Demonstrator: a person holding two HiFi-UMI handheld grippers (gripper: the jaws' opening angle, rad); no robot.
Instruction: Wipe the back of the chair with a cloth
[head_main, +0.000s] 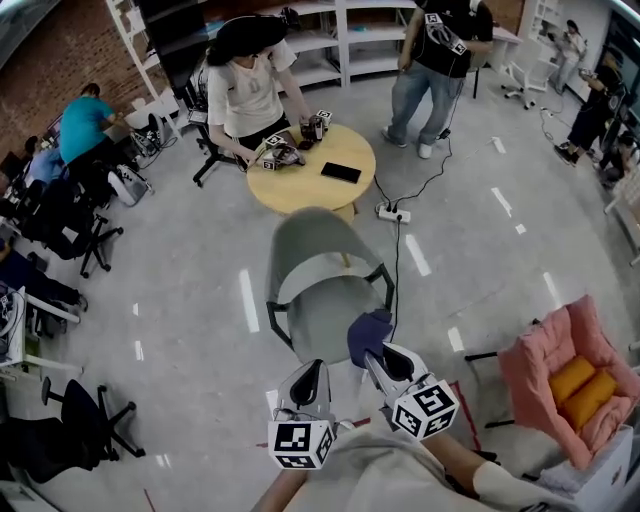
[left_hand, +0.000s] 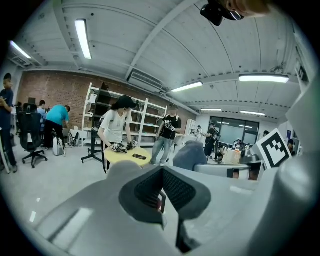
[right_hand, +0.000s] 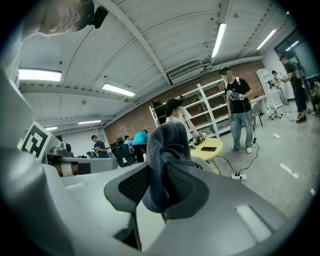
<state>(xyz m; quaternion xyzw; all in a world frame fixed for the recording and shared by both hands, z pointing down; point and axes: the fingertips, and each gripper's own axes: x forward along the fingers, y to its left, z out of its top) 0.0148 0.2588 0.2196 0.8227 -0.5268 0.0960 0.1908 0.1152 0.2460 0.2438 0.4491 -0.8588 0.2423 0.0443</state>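
Observation:
A grey chair (head_main: 322, 262) with black arms stands on the floor just ahead of me, its curved back toward the round table. My right gripper (head_main: 376, 358) is shut on a dark blue cloth (head_main: 368, 335), bunched above the chair's seat edge. In the right gripper view the cloth (right_hand: 167, 159) stands up between the pads (right_hand: 181, 184). My left gripper (head_main: 308, 380) hovers beside it to the left, shut with nothing in it; its pads (left_hand: 172, 190) meet in the left gripper view.
A round wooden table (head_main: 310, 168) with a phone and grippers stands beyond the chair, a person (head_main: 250, 85) leaning over it. A power strip (head_main: 394, 213) and cable lie on the floor. A pink-cushioned chair (head_main: 565, 378) is at right, black office chairs (head_main: 75, 425) at left.

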